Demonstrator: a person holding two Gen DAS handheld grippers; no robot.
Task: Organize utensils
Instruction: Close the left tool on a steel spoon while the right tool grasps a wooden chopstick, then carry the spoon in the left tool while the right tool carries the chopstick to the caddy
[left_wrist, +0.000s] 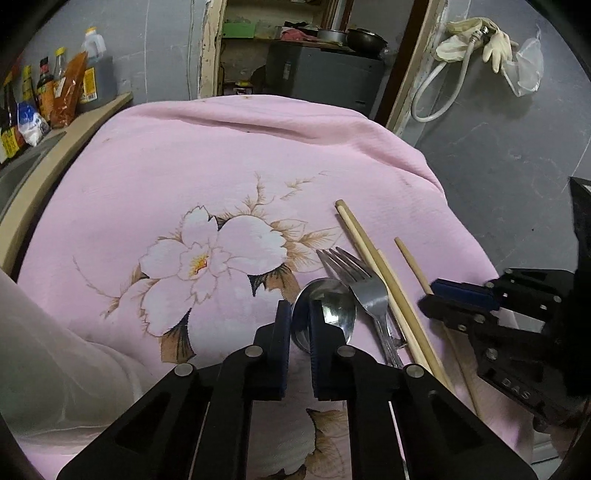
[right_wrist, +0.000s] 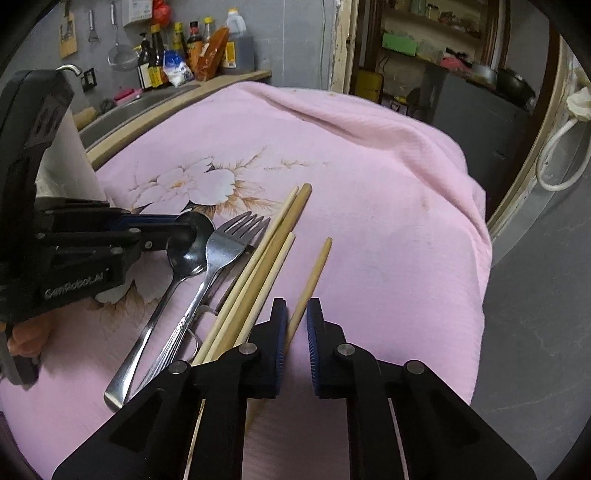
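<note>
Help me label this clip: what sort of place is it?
Likely a home kitchen: sauce bottles by a sink, a strainer hung on the wall, pots shelved behind.

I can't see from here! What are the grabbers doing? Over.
Left gripper shut on spoon. Right gripper shut on lone chopstick. Fork beside, nothing blocking.

Home kitchen: sink, sauce bottles.

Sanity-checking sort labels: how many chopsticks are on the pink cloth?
4. Three chopsticks lie bundled just right of the fork. The fourth chopstick lies apart, further right, gripped in the right tongs. More may hide under the pile.
</note>
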